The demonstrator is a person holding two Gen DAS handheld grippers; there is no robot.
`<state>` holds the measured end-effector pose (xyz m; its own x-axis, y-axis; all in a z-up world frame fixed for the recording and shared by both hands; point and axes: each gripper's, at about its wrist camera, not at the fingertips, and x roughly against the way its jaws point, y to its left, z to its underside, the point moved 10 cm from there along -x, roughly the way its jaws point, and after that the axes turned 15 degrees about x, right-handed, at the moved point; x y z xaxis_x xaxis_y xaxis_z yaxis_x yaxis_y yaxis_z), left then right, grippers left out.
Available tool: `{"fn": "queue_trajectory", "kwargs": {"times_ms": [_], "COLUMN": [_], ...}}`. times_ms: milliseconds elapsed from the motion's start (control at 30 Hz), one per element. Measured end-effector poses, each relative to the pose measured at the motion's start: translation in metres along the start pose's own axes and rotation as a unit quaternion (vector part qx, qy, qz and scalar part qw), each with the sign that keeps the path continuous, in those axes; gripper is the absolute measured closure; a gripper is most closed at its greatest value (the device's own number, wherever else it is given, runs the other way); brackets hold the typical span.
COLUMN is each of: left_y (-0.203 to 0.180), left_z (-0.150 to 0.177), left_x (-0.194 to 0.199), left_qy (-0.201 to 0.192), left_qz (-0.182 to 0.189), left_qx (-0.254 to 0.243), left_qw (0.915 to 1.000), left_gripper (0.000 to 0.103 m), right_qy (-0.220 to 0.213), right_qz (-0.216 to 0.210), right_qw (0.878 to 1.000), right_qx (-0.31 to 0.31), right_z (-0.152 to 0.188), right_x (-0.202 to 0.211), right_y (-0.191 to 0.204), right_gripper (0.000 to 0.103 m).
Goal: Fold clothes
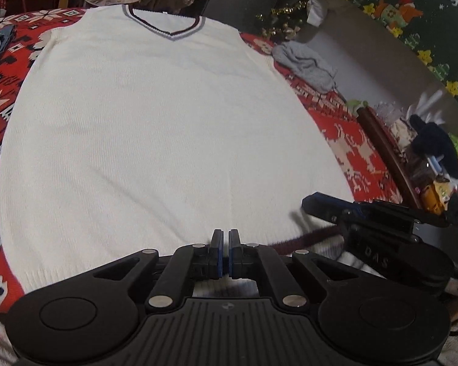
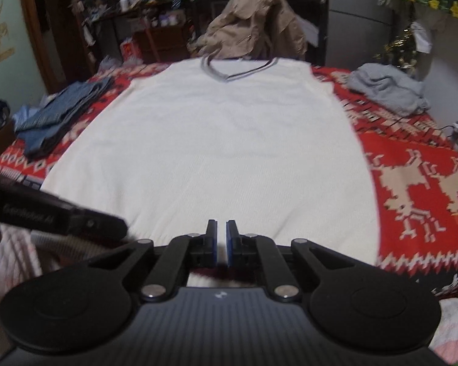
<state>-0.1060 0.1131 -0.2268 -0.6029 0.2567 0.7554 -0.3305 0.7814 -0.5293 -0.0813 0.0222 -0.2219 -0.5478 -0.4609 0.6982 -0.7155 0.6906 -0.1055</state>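
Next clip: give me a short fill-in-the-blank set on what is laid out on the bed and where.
1. The white vest lying flat has a ____-shaped neckline.
2. It lies on a blanket whose main colour is ____.
3. In the right wrist view, the folded jeans lie to the ____ of the vest.
4. The crumpled cloth on the opposite side is ____ in colour.

Missing words: V; red; left; grey

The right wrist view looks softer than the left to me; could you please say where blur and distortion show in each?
Right wrist view: motion-smeared throughout, white knit V-neck vest edges soft. Left wrist view: sharper, vest bulging from fisheye; only the right gripper streaked.
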Motion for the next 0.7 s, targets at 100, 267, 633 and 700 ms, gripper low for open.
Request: {"fn": "queue_trajectory", "kwargs": {"times_ms": [100,267,633,700], "left_y": [0.0,0.004,0.01,0.011], "left_z": [-0.008,0.004,0.009,0.01], "left_x": [-0.011,-0.018,-0.01,-0.009], "left_qy": [-0.001,0.008,0.009,0.007], "left_qz": [-0.003,-0.017,-0.025,-0.025], "left_qx": [0.013,0.003,0.0,0.0], "left_qw": [0.9999,0.9998,0.9997,0.9997], "left_gripper": [0.102,0.102,0.102,0.102], "right_qy": [0.009,0.033,0.053,0.056], "right_qz": [0.022,0.014,0.033,0.044], "right_qw": [1.0,0.999,0.998,0.997], "right_qx": [-0.018,-0.021,-0.031,-0.042], "right_z": [-0.003,0.015,0.023,0.022], "right_x": [-0.015,-0.022,-0.012,-0.016], "right_y": [-0.022,-0.017,-0.04,-0.054], "right_gripper": [0.097,0.097,0.097,0.097]}}
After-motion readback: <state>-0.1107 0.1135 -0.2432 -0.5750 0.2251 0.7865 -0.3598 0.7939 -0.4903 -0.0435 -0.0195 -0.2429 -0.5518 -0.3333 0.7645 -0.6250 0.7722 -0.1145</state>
